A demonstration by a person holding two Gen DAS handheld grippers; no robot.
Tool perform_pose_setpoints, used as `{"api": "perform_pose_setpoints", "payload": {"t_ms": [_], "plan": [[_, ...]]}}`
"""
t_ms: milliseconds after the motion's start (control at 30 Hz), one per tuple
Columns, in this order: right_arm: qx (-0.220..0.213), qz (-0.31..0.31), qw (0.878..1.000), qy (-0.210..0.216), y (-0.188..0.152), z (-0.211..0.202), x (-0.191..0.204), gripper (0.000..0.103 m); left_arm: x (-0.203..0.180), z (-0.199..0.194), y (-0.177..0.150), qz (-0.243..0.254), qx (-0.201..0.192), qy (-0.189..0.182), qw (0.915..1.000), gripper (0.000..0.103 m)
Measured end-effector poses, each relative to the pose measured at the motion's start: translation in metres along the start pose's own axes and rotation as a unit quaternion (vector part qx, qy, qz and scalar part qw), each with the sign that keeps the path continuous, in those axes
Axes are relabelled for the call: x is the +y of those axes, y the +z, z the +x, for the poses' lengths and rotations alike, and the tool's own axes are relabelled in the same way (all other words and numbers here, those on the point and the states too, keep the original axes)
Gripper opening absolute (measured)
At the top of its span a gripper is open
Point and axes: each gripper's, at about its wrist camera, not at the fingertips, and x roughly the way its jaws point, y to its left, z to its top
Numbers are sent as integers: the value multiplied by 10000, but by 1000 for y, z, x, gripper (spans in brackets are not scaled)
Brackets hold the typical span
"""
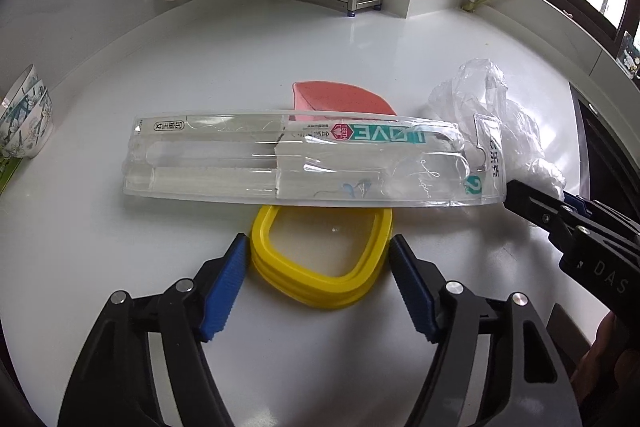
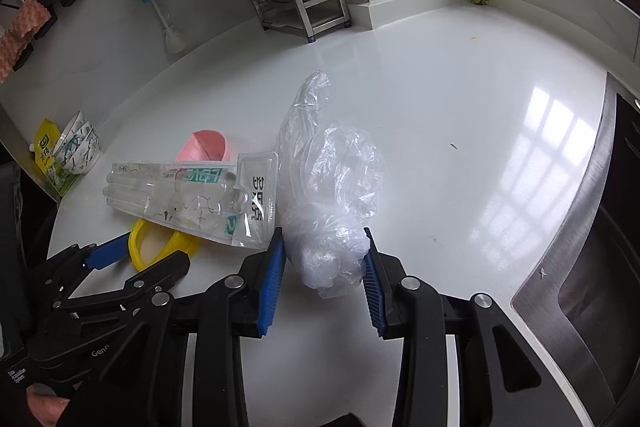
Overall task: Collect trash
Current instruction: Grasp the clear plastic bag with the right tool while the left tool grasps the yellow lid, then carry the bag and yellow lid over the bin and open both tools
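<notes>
Now right tongs (image 2: 324,259) clenched on crumpled bag (image 2: 332,195) on white bench (image 2: 460,131), left tongs (image 1: 316,267) released astride yellow ring (image 1: 320,259), clear packet (image 1: 304,159) lying across ring's far edge

A crumpled clear plastic bag (image 2: 332,195) stands bunched between the right gripper's (image 2: 325,259) blue pads, its lower end pinched. Left of it a flat clear blister pack (image 1: 304,159) lies crosswise, just beyond the left gripper's (image 1: 318,255) tips, overlapping a yellow ring (image 1: 320,259) between them
</notes>
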Motion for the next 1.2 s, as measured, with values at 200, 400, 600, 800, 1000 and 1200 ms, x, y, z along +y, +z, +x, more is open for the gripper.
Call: {"api": "perform_pose_setpoints", "payload": {"t_ms": [200, 400, 600, 800, 1000, 1200], "plan": [[0, 116, 9999, -5, 0, -5, -4, 35, 8, -9, 3, -69, 3, -56, 10000, 68], [-10, 216, 9998, -26, -3, -16, -7, 35, 23, -29, 1, -41, -112, 208, 9997, 68], [23, 291, 9996, -7, -8, -26, -7, 35, 53, -43, -2, -344, -120, 513, 9980, 68], [50, 262, 9996, 17, -13, -38, -1, 35, 74, -58, -14, -483, -105, 766, 9958, 68], [39, 193, 9998, 80, -17, -58, 5, 35, 82, -83, -27, -569, -174, 828, 9948, 68], [39, 111, 9998, 152, -28, -83, 10, 35, 71, -107, -39, -621, -259, 781, 9947, 68]]}}
